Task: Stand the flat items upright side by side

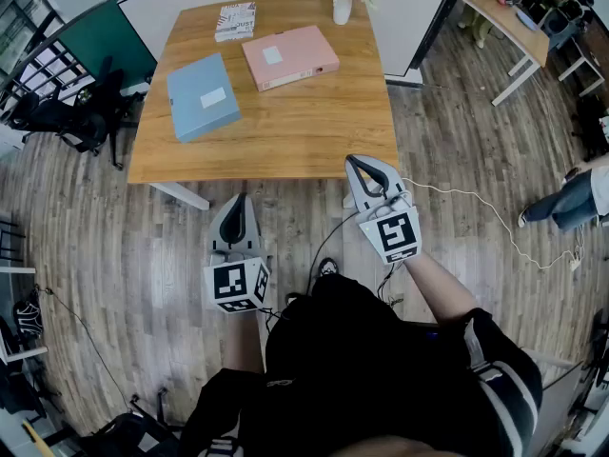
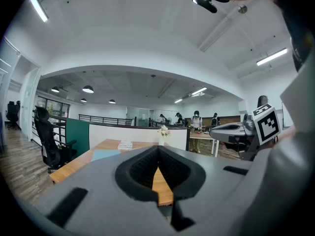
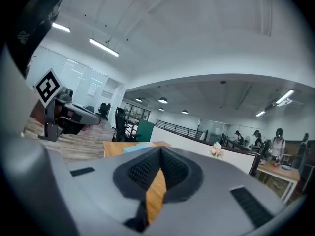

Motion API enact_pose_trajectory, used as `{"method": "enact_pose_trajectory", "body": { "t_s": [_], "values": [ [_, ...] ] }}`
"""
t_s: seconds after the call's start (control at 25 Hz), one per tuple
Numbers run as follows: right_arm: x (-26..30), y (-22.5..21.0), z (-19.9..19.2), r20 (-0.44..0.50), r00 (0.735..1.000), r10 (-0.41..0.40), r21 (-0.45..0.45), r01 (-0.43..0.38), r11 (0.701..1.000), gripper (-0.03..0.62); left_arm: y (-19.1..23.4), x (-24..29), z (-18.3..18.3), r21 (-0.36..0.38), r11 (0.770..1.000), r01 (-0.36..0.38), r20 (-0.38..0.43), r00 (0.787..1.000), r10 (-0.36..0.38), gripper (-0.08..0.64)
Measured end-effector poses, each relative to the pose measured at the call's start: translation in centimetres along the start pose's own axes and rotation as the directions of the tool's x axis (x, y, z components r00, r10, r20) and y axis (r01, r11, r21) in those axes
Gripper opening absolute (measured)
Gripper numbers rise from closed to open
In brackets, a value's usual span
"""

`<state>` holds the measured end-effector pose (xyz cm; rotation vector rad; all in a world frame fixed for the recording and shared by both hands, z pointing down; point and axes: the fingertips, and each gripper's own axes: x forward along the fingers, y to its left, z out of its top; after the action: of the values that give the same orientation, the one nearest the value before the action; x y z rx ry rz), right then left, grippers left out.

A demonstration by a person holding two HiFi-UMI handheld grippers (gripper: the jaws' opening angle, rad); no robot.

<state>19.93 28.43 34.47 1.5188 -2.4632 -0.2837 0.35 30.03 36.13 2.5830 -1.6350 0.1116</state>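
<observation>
1. On the worktop (image 1: 295, 136), the blue folder (image 1: 203, 96) and the pink folder (image 1: 289, 56) lie flat, side by side and apart.
2. The left gripper (image 1: 239, 201) is nearer the blue folder, and the right gripper (image 1: 355, 163) is nearer the pink folder. Both grippers are short of the near edge.
3. Both pairs of fingers are closed on nothing.

One wooden table (image 1: 285, 131) holds four things. There are two flat box files, the blue box file (image 1: 203, 95) toward nine o'clock and the pink box file (image 1: 289, 56) toward twelve. There is also one patterned book (image 1: 235, 21) at eleven o'clock and one vase of flowers (image 1: 343, 8) at one o'clock. Two grippers, the left gripper (image 1: 240, 199) and the right gripper (image 1: 354, 161), are off its six o'clock edge.
</observation>
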Motion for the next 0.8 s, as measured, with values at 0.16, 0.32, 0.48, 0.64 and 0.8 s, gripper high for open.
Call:
{"method": "enact_pose_trajectory", "body": {
  "t_s": [0.16, 0.32, 0.48, 0.64, 0.8],
  "values": [
    [0.6, -1.0, -1.1, -0.015, 0.999, 0.036, 0.041, -0.035, 0.999, 0.005, -0.8, 2.2, -0.3, 0.007, 1.000, -0.002, -0.020, 1.000, 0.003, -0.003],
    [1.2, -1.7, -2.4, 0.027, 0.997, 0.071, 0.072, -0.072, 0.995, 0.006, -1.4, 4.2, -0.9, 0.009, 1.000, -0.012, -0.034, 0.999, 0.012, -0.003],
    [2.8, -2.4, -4.4, 0.001, 0.996, 0.092, 0.072, -0.092, 0.993, 0.006, -1.3, 6.5, -2.0, 0.009, 1.000, -0.014, -0.059, 0.998, 0.015, -0.002],
    [5.2, -3.0, -5.2, -0.021, 0.994, 0.110, 0.089, -0.108, 0.990, 0.006, -0.1, 9.1, -2.4, 0.007, 1.000, -0.012, -0.078, 0.997, 0.012, -0.002],
    [9.1, -3.1, -5.9, -0.048, 0.990, 0.129, 0.110, -0.123, 0.986, 0.023, 3.0, 12.4, -3.4, -0.015, 1.000, -0.014, -0.094, 0.995, 0.013, -0.002]
  ]
}}
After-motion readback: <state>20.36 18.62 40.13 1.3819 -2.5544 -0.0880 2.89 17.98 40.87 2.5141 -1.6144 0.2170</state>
